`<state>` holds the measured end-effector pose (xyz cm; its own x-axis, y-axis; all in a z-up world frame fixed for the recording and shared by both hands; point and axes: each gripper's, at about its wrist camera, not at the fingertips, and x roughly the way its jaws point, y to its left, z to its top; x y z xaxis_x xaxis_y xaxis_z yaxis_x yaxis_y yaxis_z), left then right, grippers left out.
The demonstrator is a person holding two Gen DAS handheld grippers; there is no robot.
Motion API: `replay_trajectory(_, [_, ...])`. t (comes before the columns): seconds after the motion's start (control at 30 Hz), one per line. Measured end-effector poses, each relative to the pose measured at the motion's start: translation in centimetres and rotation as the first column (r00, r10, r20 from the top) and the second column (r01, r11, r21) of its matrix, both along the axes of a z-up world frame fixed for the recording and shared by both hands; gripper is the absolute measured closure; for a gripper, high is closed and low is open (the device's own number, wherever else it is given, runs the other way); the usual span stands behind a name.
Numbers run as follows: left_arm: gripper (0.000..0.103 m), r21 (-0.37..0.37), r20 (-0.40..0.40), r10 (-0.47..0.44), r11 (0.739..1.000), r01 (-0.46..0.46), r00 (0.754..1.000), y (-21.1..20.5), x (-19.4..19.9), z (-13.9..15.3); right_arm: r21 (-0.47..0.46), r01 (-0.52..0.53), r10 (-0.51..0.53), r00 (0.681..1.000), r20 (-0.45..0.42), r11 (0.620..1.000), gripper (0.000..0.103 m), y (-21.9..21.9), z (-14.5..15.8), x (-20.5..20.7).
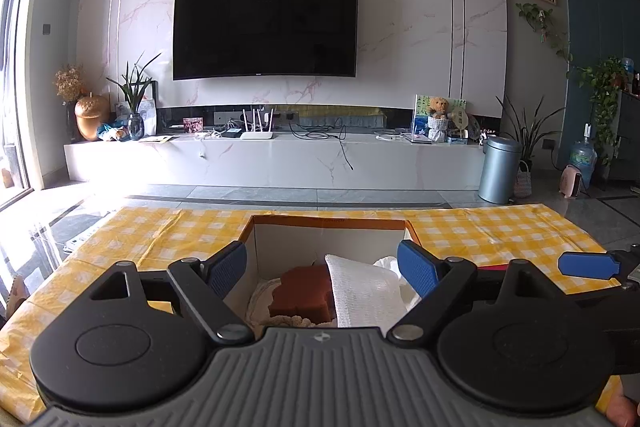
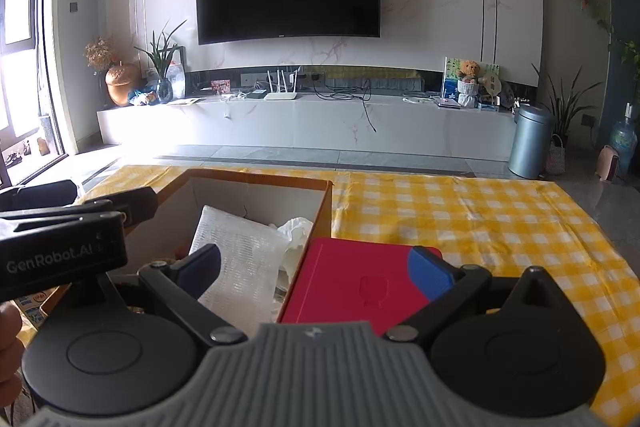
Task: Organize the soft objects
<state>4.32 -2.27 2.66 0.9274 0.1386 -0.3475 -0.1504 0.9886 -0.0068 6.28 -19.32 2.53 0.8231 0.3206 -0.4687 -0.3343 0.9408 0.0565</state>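
An open cardboard box point(image 1: 330, 225) with white inner walls stands on the yellow checked cloth. Inside lie a brown spongy block point(image 1: 304, 293), a white waffle towel point(image 1: 360, 293), crumpled white material point(image 1: 385, 263) and a cream item point(image 1: 260, 301) underneath. My left gripper point(image 1: 322, 267) hovers open above the box with nothing between its fingers. In the right wrist view the box point(image 2: 256, 183) holds the towel point(image 2: 236, 251) and the crumpled white material point(image 2: 296, 231). A flat red case point(image 2: 352, 287) lies just right of the box. Over it my right gripper point(image 2: 316, 267) is open and empty.
The yellow checked cloth point(image 2: 480, 219) stretches bare to the right of the box. The left gripper's body point(image 2: 60, 239) sits close on the left in the right wrist view. Beyond the table are tiled floor, a TV console point(image 1: 272, 159) and a grey bin point(image 1: 499, 171).
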Motion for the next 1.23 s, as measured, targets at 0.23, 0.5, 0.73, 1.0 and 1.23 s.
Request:
replay_trajectory(0.23, [0.003, -0.006, 0.001, 0.003, 1.0, -0.003, 1.0, 0.2, -0.2, -0.2, -0.002, 0.001, -0.001, 1.0, 0.008, 1.0, 0.005, 0.0, 0.1, -0.1])
replay_trajectory(0.5, [0.003, 0.013, -0.011, 0.024, 1.0, -0.023, 1.0, -0.2, -0.2, -0.1, -0.013, 0.003, -0.003, 1.0, 0.002, 1.0, 0.005, 0.1, 0.0, 0.0])
replay_trajectory(0.73, [0.003, 0.009, -0.033, 0.025, 1.0, -0.025, 0.999, -0.2, -0.1, -0.2, -0.028, -0.003, 0.003, 1.0, 0.0, 1.0, 0.005, 0.5, 0.0, -0.1])
replay_trajectory(1.0, [0.003, 0.008, -0.04, 0.009, 1.0, -0.009, 0.999, -0.3, -0.1, -0.3, -0.042, -0.01, 0.01, 1.0, -0.001, 0.999, 0.005, 0.8, 0.1, 0.1])
replay_trajectory(1.23, [0.003, 0.005, -0.054, 0.006, 1.0, -0.006, 0.999, -0.2, -0.1, -0.4, -0.051, -0.011, 0.011, 1.0, -0.003, 0.999, 0.005, 1.1, -0.1, 0.0])
